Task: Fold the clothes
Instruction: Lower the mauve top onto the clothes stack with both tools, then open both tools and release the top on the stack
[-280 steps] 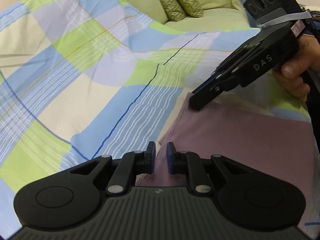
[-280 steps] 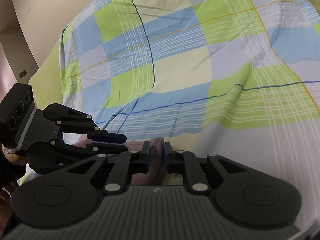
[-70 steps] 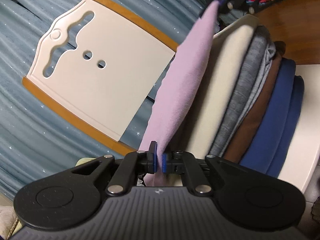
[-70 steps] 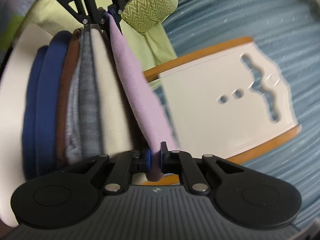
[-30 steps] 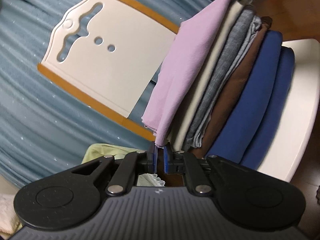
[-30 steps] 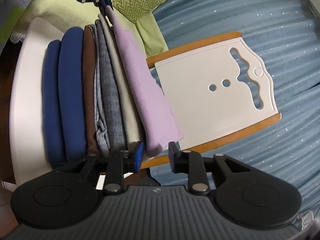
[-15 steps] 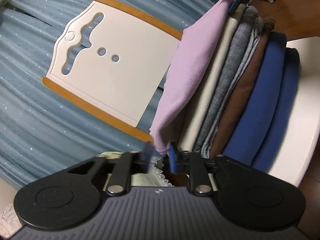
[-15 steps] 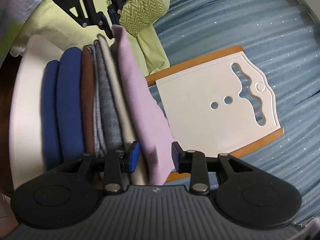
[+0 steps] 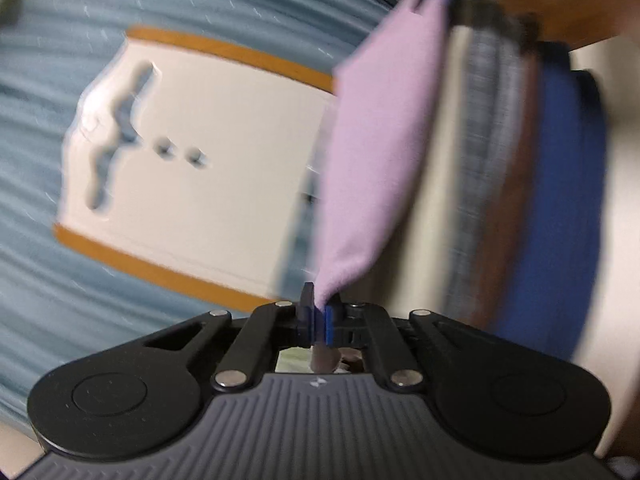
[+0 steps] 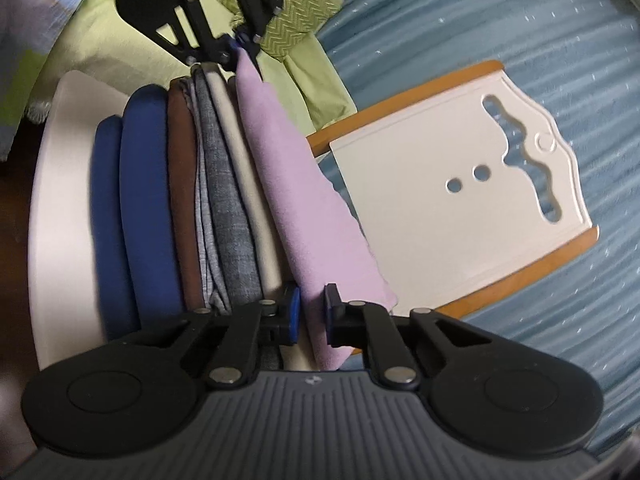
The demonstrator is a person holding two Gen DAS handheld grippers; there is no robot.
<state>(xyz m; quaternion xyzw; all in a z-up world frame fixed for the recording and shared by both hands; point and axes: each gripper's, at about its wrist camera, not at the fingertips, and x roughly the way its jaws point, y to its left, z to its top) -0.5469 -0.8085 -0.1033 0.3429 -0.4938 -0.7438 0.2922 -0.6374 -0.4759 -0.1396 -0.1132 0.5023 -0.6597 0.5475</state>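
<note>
Lilac cloth (image 10: 304, 200): lying atop the folded stack (image 10: 208, 200) on the white chair (image 10: 52, 184), at 12 o'clock from both grippers. Left gripper (image 9: 318, 316) and right gripper (image 10: 310, 316), jaws just closing, are pinching its opposite ends.

Cloth (image 10: 304, 208) atop folded stack (image 10: 152, 208) on chair seat (image 10: 56, 208).

Soft matt lilac cloth (image 10: 304, 184) tops a stack of folded fabrics (image 10: 216, 184); the chair back (image 10: 460, 184) is smooth glossy white with orange wood trim; curtain (image 10: 520, 20) ribbed blue cloth
</note>
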